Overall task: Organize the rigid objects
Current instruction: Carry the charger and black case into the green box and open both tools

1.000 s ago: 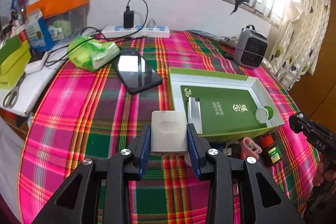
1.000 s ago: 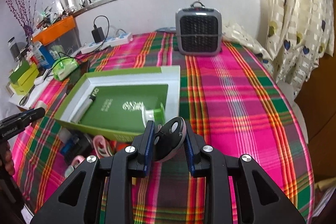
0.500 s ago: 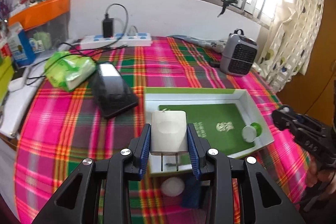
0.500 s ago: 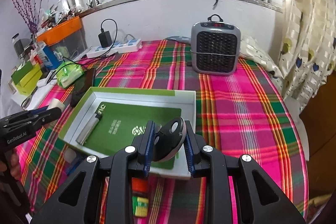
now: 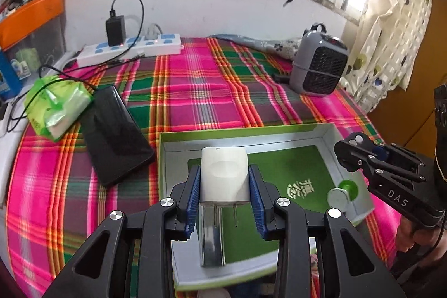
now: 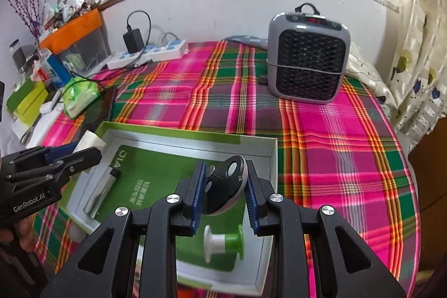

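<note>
White charger (image 5: 224, 175) clamped in left tool (image 5: 225, 197) above box (image 5: 329, 130).

Left gripper (image 5: 225, 183) points forward, jaws closed on a white plug (image 5: 224, 175). Right gripper (image 6: 223, 190) likewise level, jaws clamped on a black fob (image 6: 226, 186). A hand (image 5: 416, 238) grips the right handle

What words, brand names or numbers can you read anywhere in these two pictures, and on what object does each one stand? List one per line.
"DAS" – on the side of the right gripper.
"GenRobot.AI" – on the side of the left gripper.
"JIA" – white letters on the green card inside the box.
White characters and gold emblem on the card – too blurred to read.
Red digits on the heater display – too small to read.
</note>
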Available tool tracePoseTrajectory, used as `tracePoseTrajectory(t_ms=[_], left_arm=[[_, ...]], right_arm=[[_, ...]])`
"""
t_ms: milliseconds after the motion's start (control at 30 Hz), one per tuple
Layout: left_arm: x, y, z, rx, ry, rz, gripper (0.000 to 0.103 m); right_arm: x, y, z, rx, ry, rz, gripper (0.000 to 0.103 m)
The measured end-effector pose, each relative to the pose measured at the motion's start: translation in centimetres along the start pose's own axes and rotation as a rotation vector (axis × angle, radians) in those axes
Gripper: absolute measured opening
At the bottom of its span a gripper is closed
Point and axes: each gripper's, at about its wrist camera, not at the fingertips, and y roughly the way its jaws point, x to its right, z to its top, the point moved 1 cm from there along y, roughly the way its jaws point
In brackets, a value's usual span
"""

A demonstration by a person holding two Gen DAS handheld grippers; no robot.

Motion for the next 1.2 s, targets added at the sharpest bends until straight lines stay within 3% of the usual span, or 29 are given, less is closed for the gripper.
tracePoseTrajectory(t_ms=[167,433,1200], left_arm=[[-0.4,2.0,0.4,-0.038,-0.018,-0.024,0.032],[-0.5,4.1,0.6,-0.067,-0.006,0.004,0.032],[-0.5,5.5,0.5,-0.082,0.018,0.049,0.032]], right_arm=[[0.5,1.9,0.3,-0.033,0.002,-0.005,0.028],[0.4,3.9,0.6,-0.069,-0.009,-0.007,0.028],[0.3,5.3,0.6,-0.093,-0.017,-0.008,0.028]])
